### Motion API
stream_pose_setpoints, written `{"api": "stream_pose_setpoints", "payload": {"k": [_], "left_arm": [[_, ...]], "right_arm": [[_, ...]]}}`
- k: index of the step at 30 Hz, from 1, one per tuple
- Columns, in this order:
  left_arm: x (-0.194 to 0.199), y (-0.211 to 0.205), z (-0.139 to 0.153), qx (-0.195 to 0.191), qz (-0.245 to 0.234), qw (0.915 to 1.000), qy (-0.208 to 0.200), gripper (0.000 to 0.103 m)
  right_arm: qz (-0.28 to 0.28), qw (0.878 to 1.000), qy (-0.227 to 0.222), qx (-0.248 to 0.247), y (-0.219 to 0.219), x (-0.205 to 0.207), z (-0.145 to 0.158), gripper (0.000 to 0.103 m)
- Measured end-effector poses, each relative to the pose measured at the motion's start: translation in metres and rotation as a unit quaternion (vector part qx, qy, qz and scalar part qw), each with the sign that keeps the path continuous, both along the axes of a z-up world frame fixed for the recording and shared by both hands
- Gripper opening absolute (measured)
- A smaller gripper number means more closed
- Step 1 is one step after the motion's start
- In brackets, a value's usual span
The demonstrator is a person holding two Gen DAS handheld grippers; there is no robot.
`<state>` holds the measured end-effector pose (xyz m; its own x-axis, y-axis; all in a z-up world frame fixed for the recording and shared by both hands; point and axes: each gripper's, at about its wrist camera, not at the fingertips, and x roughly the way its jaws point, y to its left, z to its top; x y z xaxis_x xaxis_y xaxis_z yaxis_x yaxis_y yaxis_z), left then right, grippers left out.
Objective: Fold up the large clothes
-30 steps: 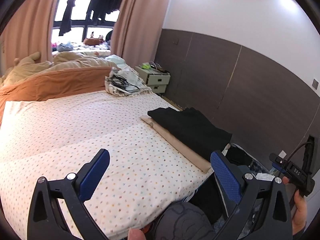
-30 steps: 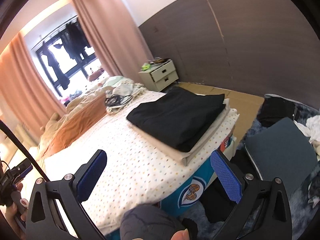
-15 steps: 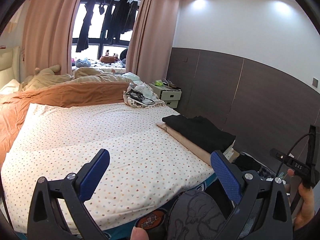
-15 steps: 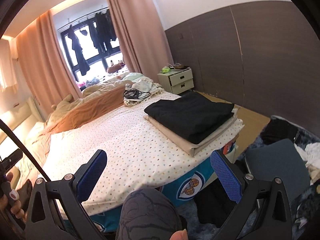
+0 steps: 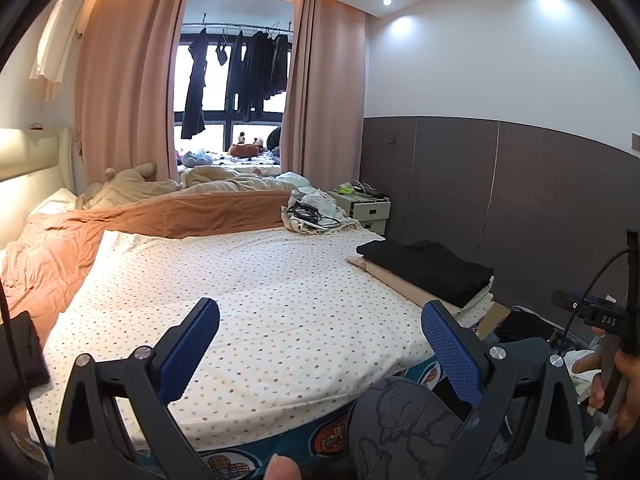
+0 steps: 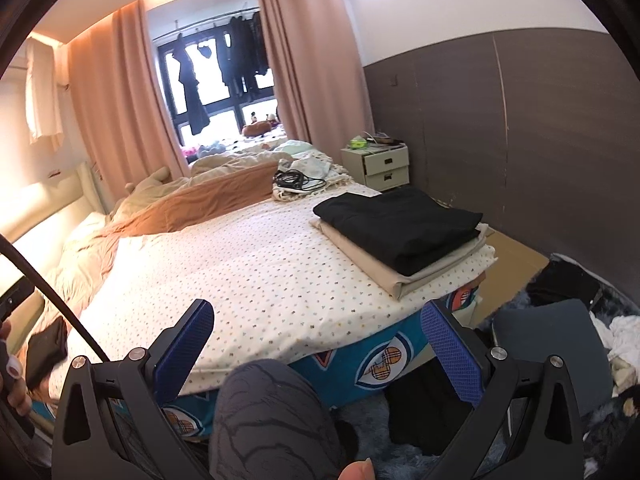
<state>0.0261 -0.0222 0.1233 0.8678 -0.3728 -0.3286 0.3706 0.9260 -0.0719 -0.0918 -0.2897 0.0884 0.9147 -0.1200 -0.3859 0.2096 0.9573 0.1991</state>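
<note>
A folded black garment (image 5: 428,268) (image 6: 396,220) lies on top of a folded beige one (image 5: 396,282) (image 6: 384,264) at the right corner of the bed. The dotted white sheet (image 5: 256,292) (image 6: 256,264) covers the bed in front of both grippers. My left gripper (image 5: 320,344) is open and holds nothing, raised over the bed's near edge. My right gripper (image 6: 320,344) is open too, with nothing between its blue pads, hanging before the bed's foot. Both stand well short of the folded stack.
An orange blanket (image 5: 160,220) and rumpled bedding lie at the bed's head. A bundle with black cables (image 6: 300,180) sits near a nightstand (image 6: 380,166). Loose clothes (image 6: 560,292) and a grey cushion (image 6: 556,344) lie on the floor at right. A person's knee (image 6: 272,416) is below.
Both grippers have tilted upward and pulled back from the bed, so more of the room and ceiling shows. The folded stack has not moved. Both grippers remain open.
</note>
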Motion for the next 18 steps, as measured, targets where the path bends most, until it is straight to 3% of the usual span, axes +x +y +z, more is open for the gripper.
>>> {"api": "stream_pose_setpoints", "payload": {"k": [9,18], "left_arm": [[-0.043,0.016,-0.012,0.003,0.037,0.9992,-0.019,0.103],[-0.047,0.033,-0.013,0.014,0.058,0.9982,-0.011,0.103]], "right_arm": [[0.021,1.000,-0.009,0.000,0.015,-0.001,-0.014,0.103],[0.028,1.000,0.003,-0.009,0.032,0.012,-0.022,0.103]]}}
